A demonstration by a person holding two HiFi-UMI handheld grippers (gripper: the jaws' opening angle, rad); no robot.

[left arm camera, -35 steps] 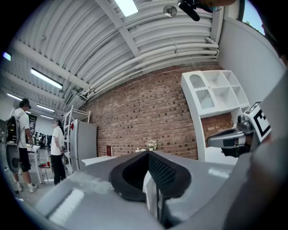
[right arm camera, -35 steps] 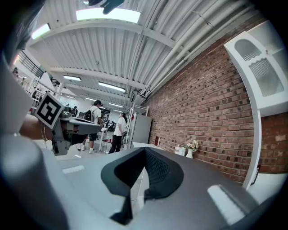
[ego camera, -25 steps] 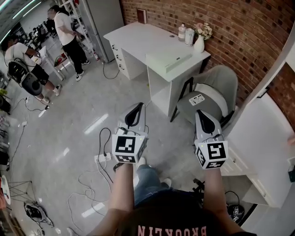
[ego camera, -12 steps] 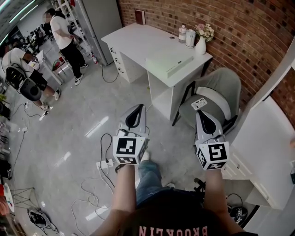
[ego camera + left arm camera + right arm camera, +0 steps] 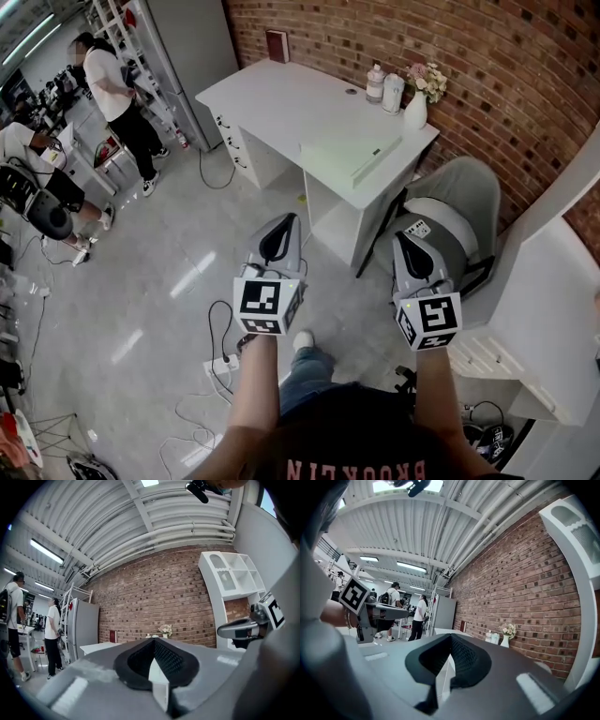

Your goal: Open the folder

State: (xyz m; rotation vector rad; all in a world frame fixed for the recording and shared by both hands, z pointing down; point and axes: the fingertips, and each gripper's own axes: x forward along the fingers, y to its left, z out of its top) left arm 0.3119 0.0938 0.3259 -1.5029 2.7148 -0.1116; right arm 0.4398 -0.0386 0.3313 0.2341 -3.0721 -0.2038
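A white bench (image 5: 281,98) stood against brick wall (image 5: 506,66); left gripper (image 5: 289,219) and right gripper (image 5: 400,236) (both empty) were closed tight.

**Head view:** high, at the person's head, facing steeply down. The floor (image 5: 141,281) lies far below, the desk (image 5: 309,112) at 12 o'clock, the brick wall (image 5: 450,47) at 1 o'clock.

**Left gripper view:** close behind its own jaws, level, facing the brick wall, with the right gripper (image 5: 222,630) at 3 o'clock.

**Right gripper view:** likewise, with the left gripper (image 5: 401,613) at 9 o'clock.

**Shared by all three:** brick wall, desk, vase (image 5: 415,112).
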